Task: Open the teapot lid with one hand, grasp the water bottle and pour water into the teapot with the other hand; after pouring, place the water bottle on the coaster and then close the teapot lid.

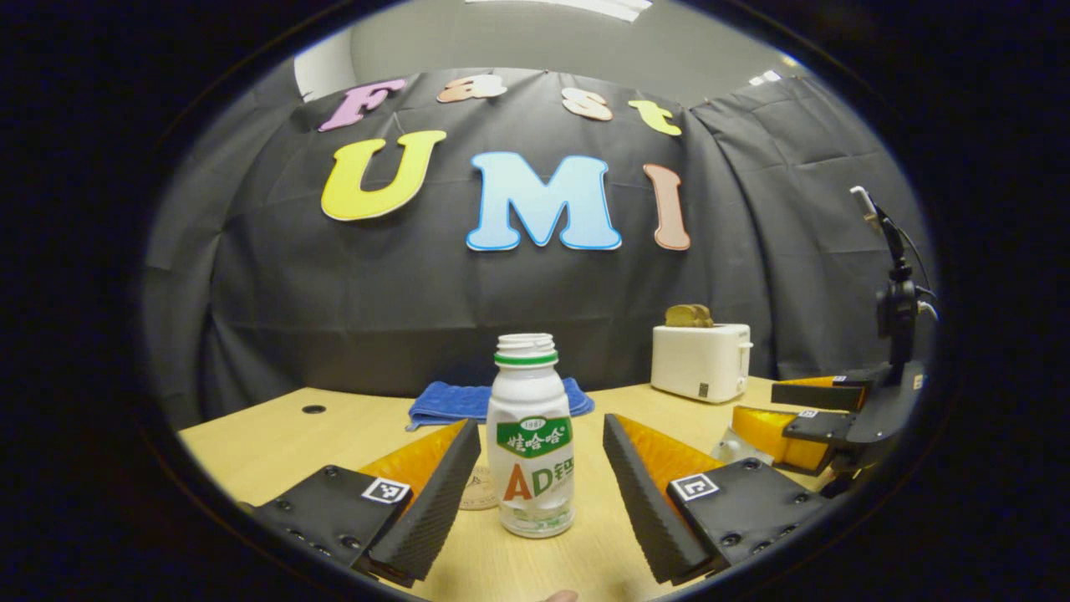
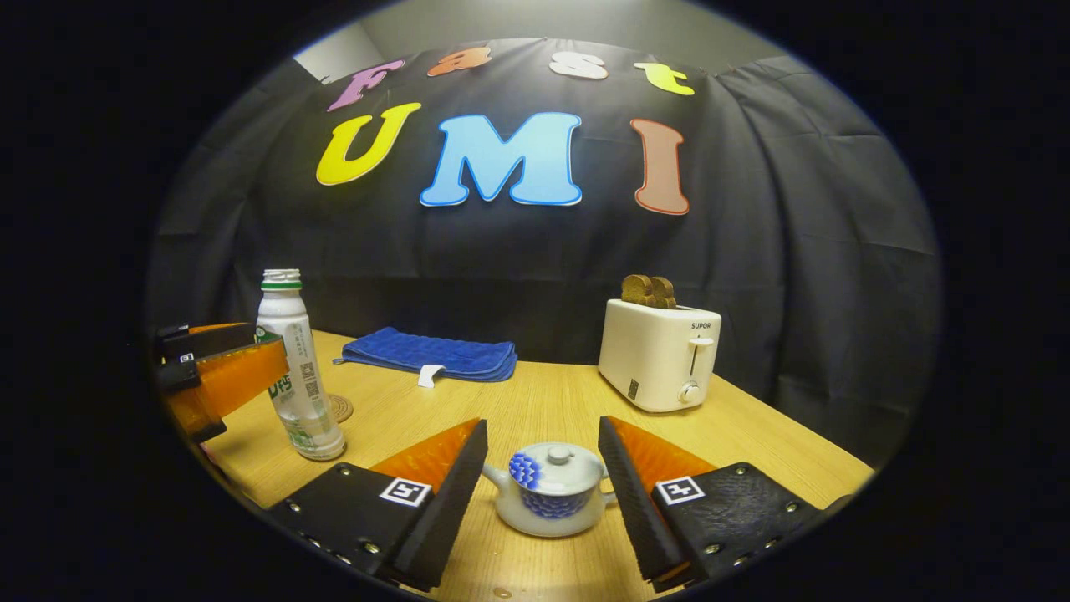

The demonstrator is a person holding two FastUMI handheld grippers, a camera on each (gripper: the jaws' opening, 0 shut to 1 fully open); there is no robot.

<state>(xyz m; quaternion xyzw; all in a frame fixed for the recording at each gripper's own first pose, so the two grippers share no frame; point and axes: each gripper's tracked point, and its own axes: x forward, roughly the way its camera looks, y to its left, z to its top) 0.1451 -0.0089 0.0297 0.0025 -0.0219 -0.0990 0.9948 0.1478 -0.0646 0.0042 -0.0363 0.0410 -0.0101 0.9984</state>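
**Grippers Frame Bottle and Teapot on Booth Table**

A small white teapot [image 2: 552,493] with blue patterning sits on the near part of the wooden table [image 2: 543,401], its lid [image 2: 556,468] on, knob upright. In the right gripper view, the right gripper [image 2: 543,493] has its fingers spread wide to either side of the pot; the fingers stand just beside it, and whether either one touches cannot be told.

To the left stands the water bottle [image 1: 531,435], upright and uncapped, white with a green collar and a printed label. In the left gripper view, the left gripper [image 1: 542,481] brackets it with fingers wide apart, a clear gap showing on each side. The same bottle appears at the left of the right gripper view [image 2: 297,368], with the left gripper [image 2: 221,376] beside it.

A round coaster [image 2: 338,408] lies flat on the table just behind the bottle, partly hidden by it.

Farther back, a folded blue cloth [image 2: 430,353] rests near the far edge of the table, against the dark curtain. To the right, a white toaster [image 2: 660,351] holds two slices of brown bread [image 2: 648,290] standing up out of its slots. The right gripper shows at the right edge of the left gripper view [image 1: 802,414], with the teapot partly hidden beneath it.
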